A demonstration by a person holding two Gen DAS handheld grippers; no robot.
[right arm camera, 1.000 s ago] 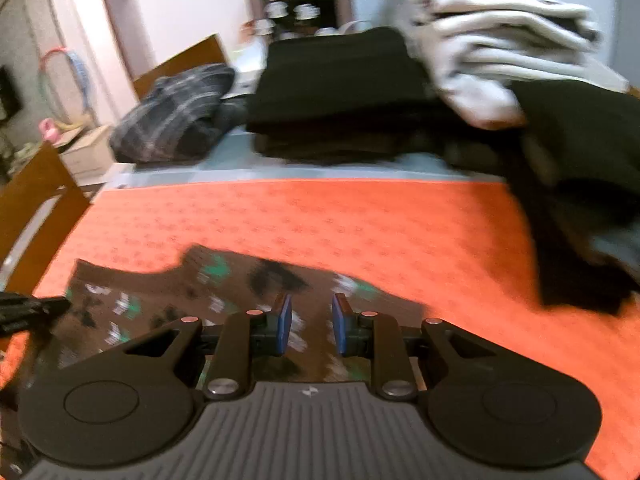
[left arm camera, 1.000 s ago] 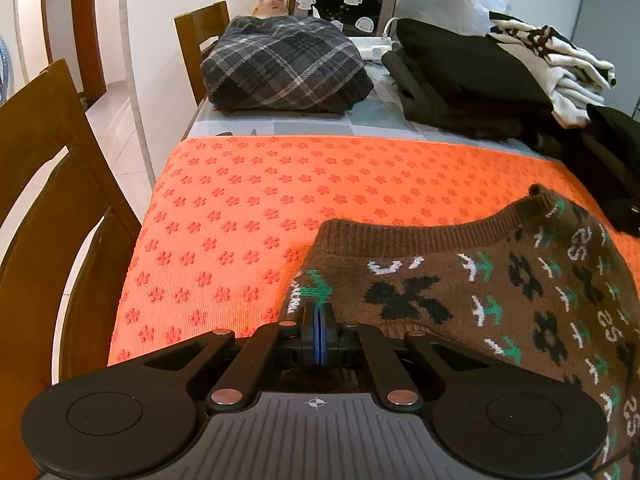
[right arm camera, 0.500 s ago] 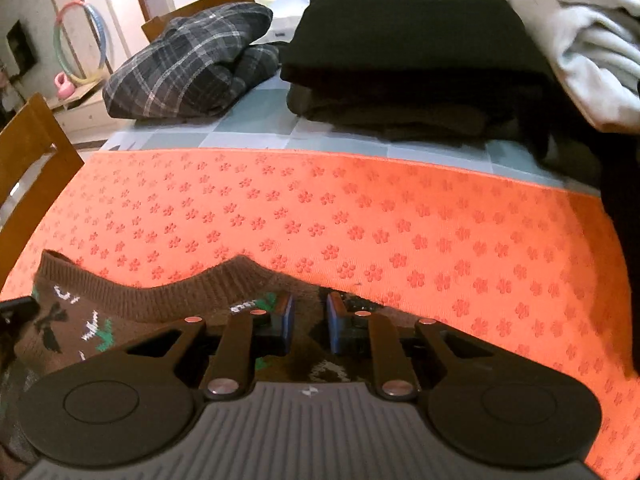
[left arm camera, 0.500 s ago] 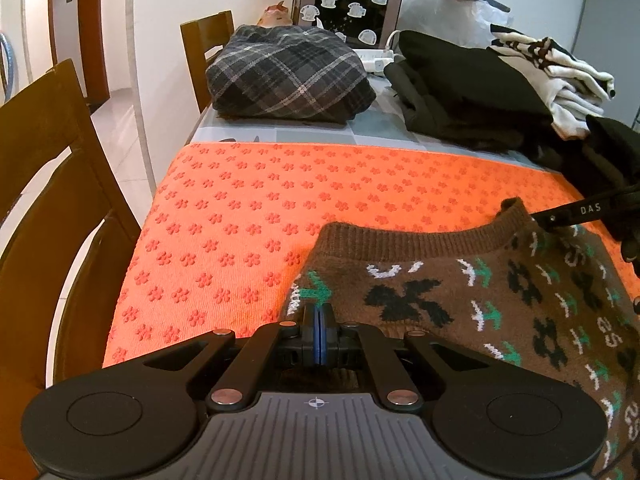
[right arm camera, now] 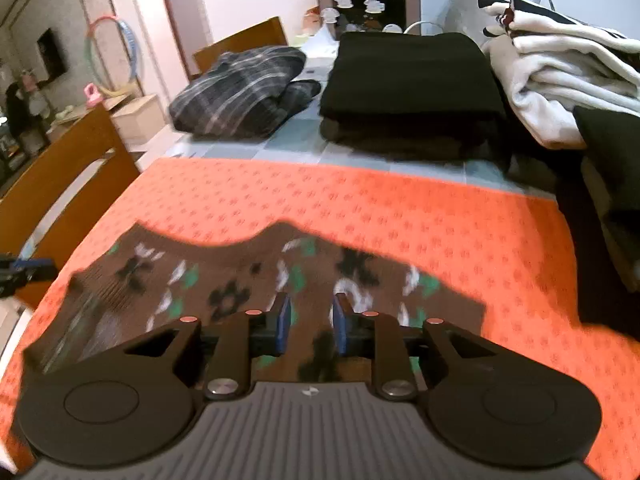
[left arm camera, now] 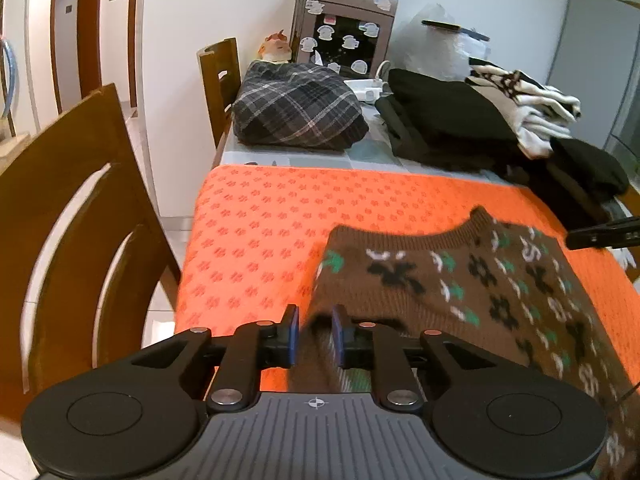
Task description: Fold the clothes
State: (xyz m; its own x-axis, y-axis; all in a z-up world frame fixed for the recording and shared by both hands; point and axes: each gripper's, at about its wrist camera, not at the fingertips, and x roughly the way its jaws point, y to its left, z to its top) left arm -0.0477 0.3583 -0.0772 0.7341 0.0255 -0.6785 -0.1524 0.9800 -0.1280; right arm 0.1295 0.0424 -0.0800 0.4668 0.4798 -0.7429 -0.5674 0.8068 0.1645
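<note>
A brown knitted sweater (left arm camera: 460,284) with black, green and white motifs lies on the orange flower-print mat (left arm camera: 280,216). My left gripper (left arm camera: 314,334) is open at the sweater's near left edge, with cloth between its jaws. My right gripper (right arm camera: 308,324) is open just above the sweater (right arm camera: 240,276), which lies flat on the mat (right arm camera: 400,216). The right gripper's tip also shows at the right edge of the left wrist view (left arm camera: 604,234).
A plaid garment (left arm camera: 296,110), a black folded stack (left arm camera: 448,120) and white striped clothes (left arm camera: 528,108) lie behind the mat. Wooden chairs (left arm camera: 68,216) stand along the table's left side. A grey appliance (left arm camera: 344,36) stands at the back.
My left gripper has opened and let go of the sweater's edge. My right gripper has pulled back and risen over the sweater, which now lies more spread out.
</note>
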